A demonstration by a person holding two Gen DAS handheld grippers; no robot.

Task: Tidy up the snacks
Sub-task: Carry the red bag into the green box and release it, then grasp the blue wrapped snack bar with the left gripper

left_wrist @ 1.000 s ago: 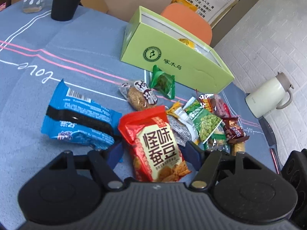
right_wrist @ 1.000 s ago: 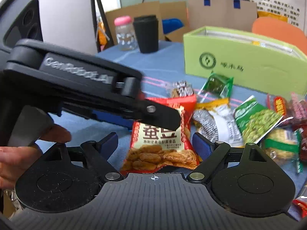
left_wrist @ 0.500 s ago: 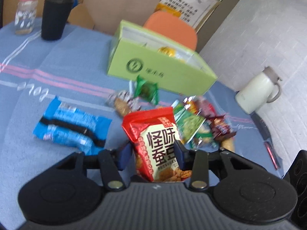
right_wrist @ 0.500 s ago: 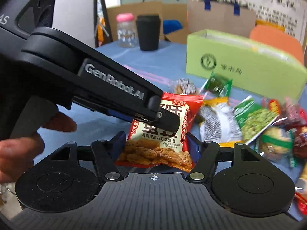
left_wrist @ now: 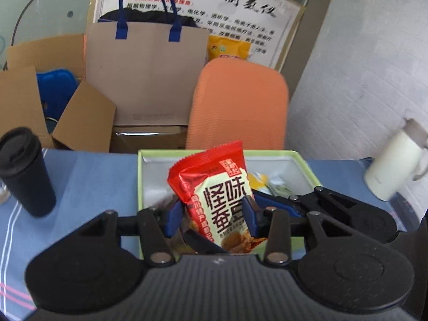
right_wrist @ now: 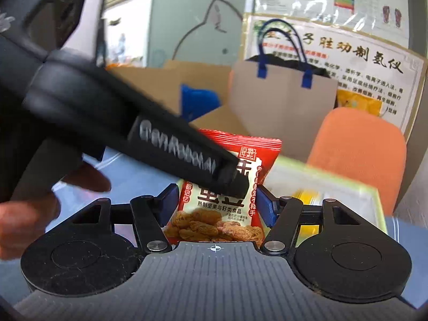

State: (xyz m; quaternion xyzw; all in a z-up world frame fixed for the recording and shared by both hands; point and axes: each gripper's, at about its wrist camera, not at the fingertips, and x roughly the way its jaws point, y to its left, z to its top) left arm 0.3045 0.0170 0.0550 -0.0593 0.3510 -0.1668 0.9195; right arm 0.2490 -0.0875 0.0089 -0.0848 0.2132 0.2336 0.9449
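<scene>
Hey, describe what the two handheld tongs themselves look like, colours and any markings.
Both tongs, left and right, are matte black plastic with ribbed bodies, round discs at either side, silver pivot screws and blue pads. White GenRobot.AI lettering runs along the left one's side. No cables or sleeves are visible.

We look from two wrist cameras, each set low behind its own gripper and facing forward along the fingers, with fisheye bending at the edges. Our left wrist view tilts down over the left gripper (left_wrist: 211, 215) toward the open green box (left_wrist: 307, 168), very near, with the blue tablecloth (left_wrist: 88, 182) on either side. Our right wrist view sits close behind the right gripper (right_wrist: 218, 204), facing more level toward the back wall. Both views share the red snack packet (left_wrist: 214, 187) (right_wrist: 235, 182), the orange chair back (left_wrist: 238, 104) (right_wrist: 358, 144), the brown paper bag (left_wrist: 144, 72) (right_wrist: 281, 93) and the wall poster (left_wrist: 240, 8) (right_wrist: 361, 58).
</scene>
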